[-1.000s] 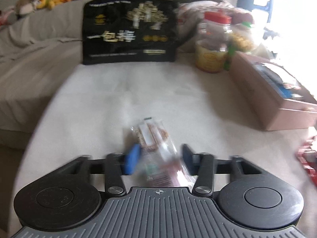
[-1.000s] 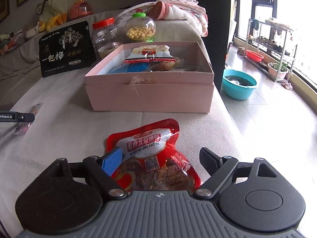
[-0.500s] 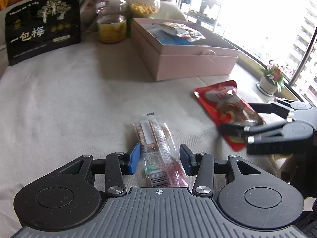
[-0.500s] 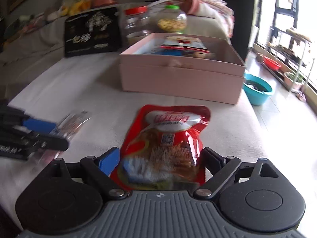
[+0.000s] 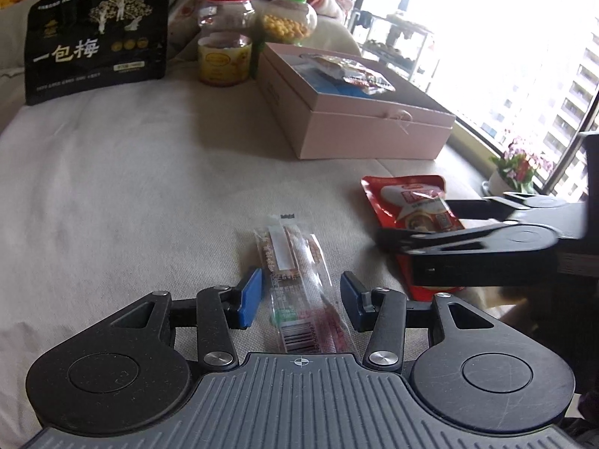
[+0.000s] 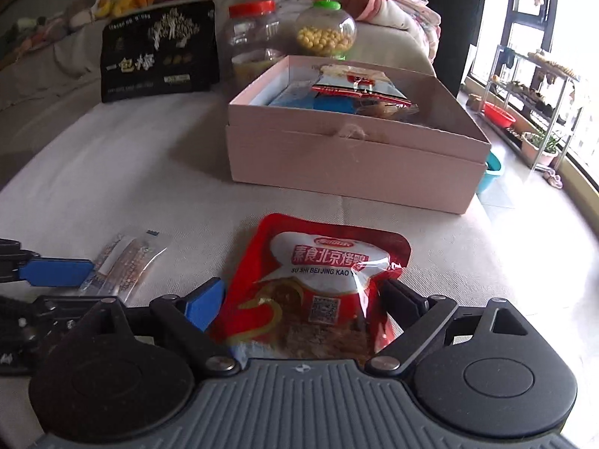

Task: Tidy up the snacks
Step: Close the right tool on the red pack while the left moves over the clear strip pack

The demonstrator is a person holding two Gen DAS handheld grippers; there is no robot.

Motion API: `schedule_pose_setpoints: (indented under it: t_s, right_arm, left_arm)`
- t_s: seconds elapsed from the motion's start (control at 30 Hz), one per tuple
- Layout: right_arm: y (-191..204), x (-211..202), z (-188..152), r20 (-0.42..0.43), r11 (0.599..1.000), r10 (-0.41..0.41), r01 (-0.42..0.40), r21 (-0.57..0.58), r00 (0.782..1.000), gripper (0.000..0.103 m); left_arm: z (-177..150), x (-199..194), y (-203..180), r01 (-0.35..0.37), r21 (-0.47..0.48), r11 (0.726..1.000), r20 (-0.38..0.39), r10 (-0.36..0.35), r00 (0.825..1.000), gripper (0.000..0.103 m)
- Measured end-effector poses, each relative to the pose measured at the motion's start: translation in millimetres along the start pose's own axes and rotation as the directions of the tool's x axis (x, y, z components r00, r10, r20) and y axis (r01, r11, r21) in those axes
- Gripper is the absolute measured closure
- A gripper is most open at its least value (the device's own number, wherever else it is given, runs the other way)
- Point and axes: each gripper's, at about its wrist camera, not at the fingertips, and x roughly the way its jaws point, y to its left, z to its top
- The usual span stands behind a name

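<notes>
A clear-wrapped snack bar (image 5: 295, 262) lies flat on the beige cloth, between the blue pads of my left gripper (image 5: 301, 299). The jaws stand apart with a gap on each side of it. To its right lies a red pouch (image 6: 329, 273), lower half between the fingers of my right gripper (image 6: 303, 299). Those jaws are opening and not pressing on it. The open pink box (image 6: 348, 172) behind holds several snack packets. The left wrist view shows the red pouch (image 5: 408, 202) and the pink box (image 5: 374, 134); the right wrist view shows the snack bar (image 6: 123, 262).
A black bag (image 5: 97, 41), a red-lidded jar (image 5: 224, 37) and a green-lidded jar of yellow balls (image 5: 290, 22) stand at the back. The surface ends just right of the box, with a teal basin (image 6: 492, 172) on the floor below.
The left wrist view swung right, bringing the box, pouch and right gripper into sight, then held still. The right gripper's jaws spread wider around the red pouch.
</notes>
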Motion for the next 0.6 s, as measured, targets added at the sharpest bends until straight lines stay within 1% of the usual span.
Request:
schedule_pose_setpoints:
  t_s: [0.1,0.23,0.3,0.5,0.53,0.6]
  right_arm:
    - [2.3,4.9,1.5,0.000,1.000,-0.011,0.011,0.011,1.000,0.004]
    - [-6.8,5.5,0.1,-0.022,0.999,0.031,-0.030,0.031,0.999,0.000]
    - [-7.2,4.1,-0.8,-0.032,0.999,0.039,-0.038,0.024,0.999,0.000]
    - [-4.5,2.6,0.5,-0.046,0.999,0.030,-0.029,0.021,0.999,0.000]
    - [-3.2,1.0,-1.5,-0.036,1.000,0.026,-0.026,0.016,0.999,0.001]
    - [1.3,-5.2,-6.3,-0.015,1.000,0.024,-0.024,-0.010,1.000,0.007]
  left_arm:
    - [-0.8,-0.8,0.7,0.005,0.001,1.000,0.004,-0.005,1.000,0.053]
    - [-0.7,-0.9,0.2,0.002,0.003,1.000,0.004,-0.002,1.000,0.053]
    - [-1.4,-1.1,0.3,0.002,0.002,1.000,0.007,-0.002,1.000,0.053]
    - [-3.7,-2.4,3.9,0.018,-0.011,1.000,0.021,-0.018,1.000,0.053]
    - [-4.1,-2.8,4.2,0.021,-0.011,1.000,0.022,-0.021,1.000,0.053]
    - [-4.8,-3.6,4.7,0.025,-0.010,1.000,0.024,-0.025,0.999,0.053]
